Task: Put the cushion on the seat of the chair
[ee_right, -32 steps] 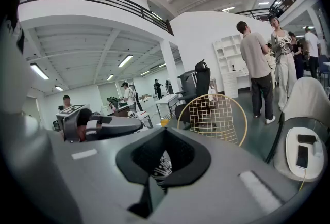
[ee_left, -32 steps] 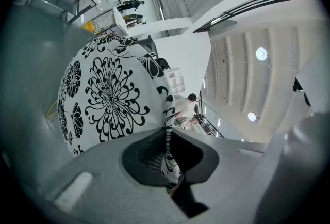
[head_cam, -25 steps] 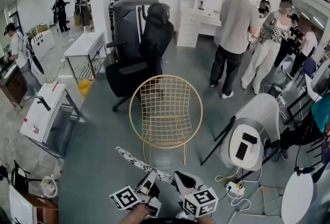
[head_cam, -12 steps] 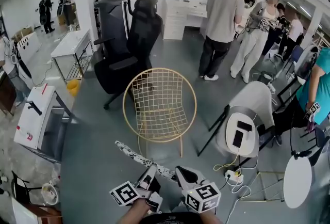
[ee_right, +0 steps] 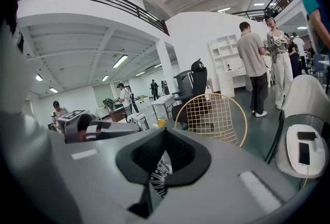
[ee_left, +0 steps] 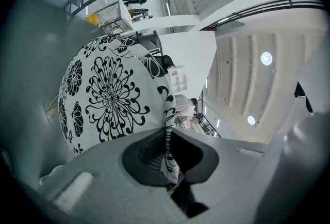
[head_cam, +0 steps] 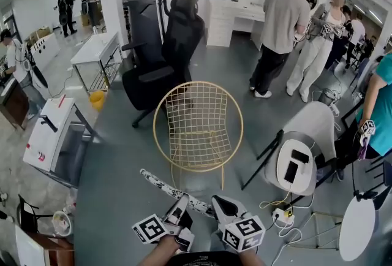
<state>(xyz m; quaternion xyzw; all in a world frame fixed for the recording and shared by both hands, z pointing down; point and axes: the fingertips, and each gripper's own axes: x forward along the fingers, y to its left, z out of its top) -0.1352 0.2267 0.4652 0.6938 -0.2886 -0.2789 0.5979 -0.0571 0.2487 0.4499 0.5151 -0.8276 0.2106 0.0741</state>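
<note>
The cushion (head_cam: 168, 190), round and white with black flower print, is at the bottom centre of the head view, held in the air above the grey floor (head_cam: 116, 179). It shows there almost edge-on as a narrow strip. Its long axis runs from the two grippers up toward the left.

The left gripper (head_cam: 182, 205) has its fingers closed on the cushion's edge. The right gripper (head_cam: 220, 205) pinches the same edge just beside it.

The gold wire chair (head_cam: 197, 127) stands in the centre of the frame, just above the cushion and apart from it.
</note>
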